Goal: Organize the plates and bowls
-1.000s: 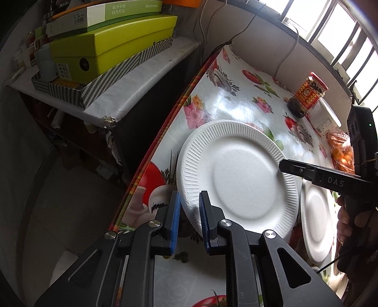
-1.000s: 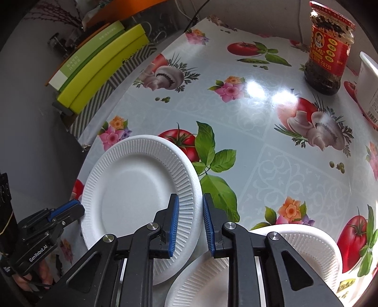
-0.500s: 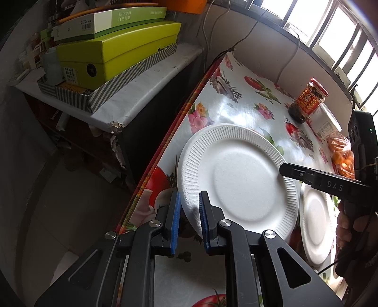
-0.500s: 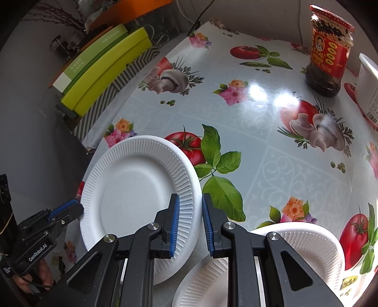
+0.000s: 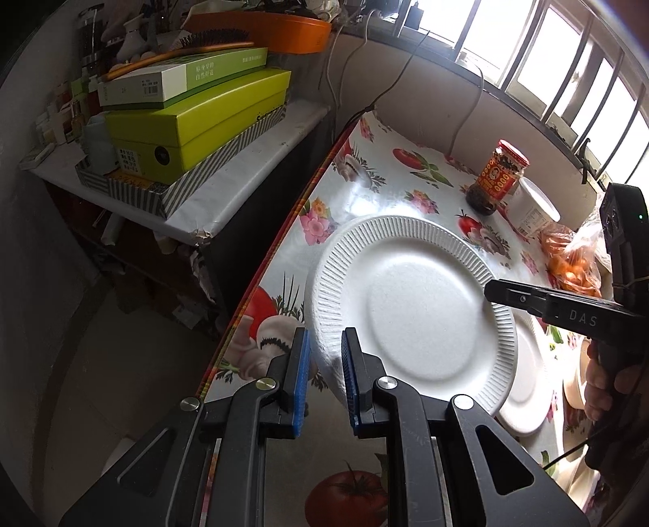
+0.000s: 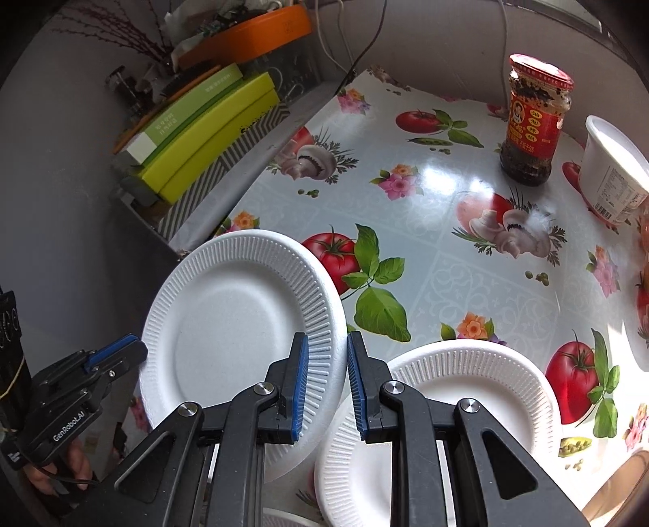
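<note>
Item: white foam plate (image 5: 409, 308), ribbed rim, tilting up off the worktop (image 6: 438, 259) at its near-left corner, held at two opposite edges.

Left claw (image 5: 324, 365): blue-padded fingers (image 5: 302, 373) are bracketing the plate's near rim with a narrow gap; the rim is sitting between the pads, though the contact itself is not fully visible. In the right wrist view the same claw (image 6: 121, 354) is meeting the plate's left edge.

Right claw (image 6: 326, 365): pads are standing narrowly apart on either side of the plate's right rim; whether they are pressing it cannot be told. In the left wrist view this claw (image 5: 497, 292) is reaching in over the far-right rim.

Second foam plate (image 6: 458, 393): lying flat on the worktop, just right of and partly under the lifted plate's edge.

Worktop covering: glossy cloth printed with tomatoes, mushrooms and flowers.

Far side: red-labelled sauce jar (image 6: 533, 117) standing upright; white paper tub (image 6: 612, 170) just right of it; bag of orange produce (image 5: 572, 263) near the right edge.

Left of the worktop: side shelf (image 5: 243, 174) carrying stacked green boxes (image 5: 203, 121) and an orange basin (image 5: 276, 32) behind them.
</note>
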The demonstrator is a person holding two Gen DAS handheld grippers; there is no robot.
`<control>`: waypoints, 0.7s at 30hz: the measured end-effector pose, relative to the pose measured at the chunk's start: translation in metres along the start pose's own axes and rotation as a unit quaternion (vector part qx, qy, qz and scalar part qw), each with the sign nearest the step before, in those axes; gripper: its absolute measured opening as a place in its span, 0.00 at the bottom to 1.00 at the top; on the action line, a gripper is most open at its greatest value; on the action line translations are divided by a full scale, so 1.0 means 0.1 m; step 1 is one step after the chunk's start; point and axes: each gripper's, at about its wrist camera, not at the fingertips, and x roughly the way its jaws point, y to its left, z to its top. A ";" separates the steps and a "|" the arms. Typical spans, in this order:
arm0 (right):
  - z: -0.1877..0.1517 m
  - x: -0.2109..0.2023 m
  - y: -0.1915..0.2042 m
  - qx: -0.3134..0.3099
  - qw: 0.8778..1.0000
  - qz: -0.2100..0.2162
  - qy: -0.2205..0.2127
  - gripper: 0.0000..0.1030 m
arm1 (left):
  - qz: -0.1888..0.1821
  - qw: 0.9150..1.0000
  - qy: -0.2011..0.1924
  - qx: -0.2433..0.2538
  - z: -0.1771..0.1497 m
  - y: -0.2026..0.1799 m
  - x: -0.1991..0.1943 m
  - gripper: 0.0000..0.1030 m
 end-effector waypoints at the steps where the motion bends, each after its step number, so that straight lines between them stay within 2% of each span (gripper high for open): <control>1: -0.03 -0.05 0.00 -0.001 1.000 0.002 -0.002 0.19 | -0.002 1.000 -0.001 0.000 -0.02 -0.01 -0.03 0.16; 11: -0.42 -0.43 0.04 0.001 1.000 -0.001 -0.013 0.19 | -0.013 1.000 -0.013 0.020 -0.27 -0.18 -0.31 0.16; 21: -0.79 -0.59 0.03 0.012 1.000 0.001 -0.015 0.19 | -0.017 0.999 -0.012 0.031 -0.54 -0.28 -0.48 0.16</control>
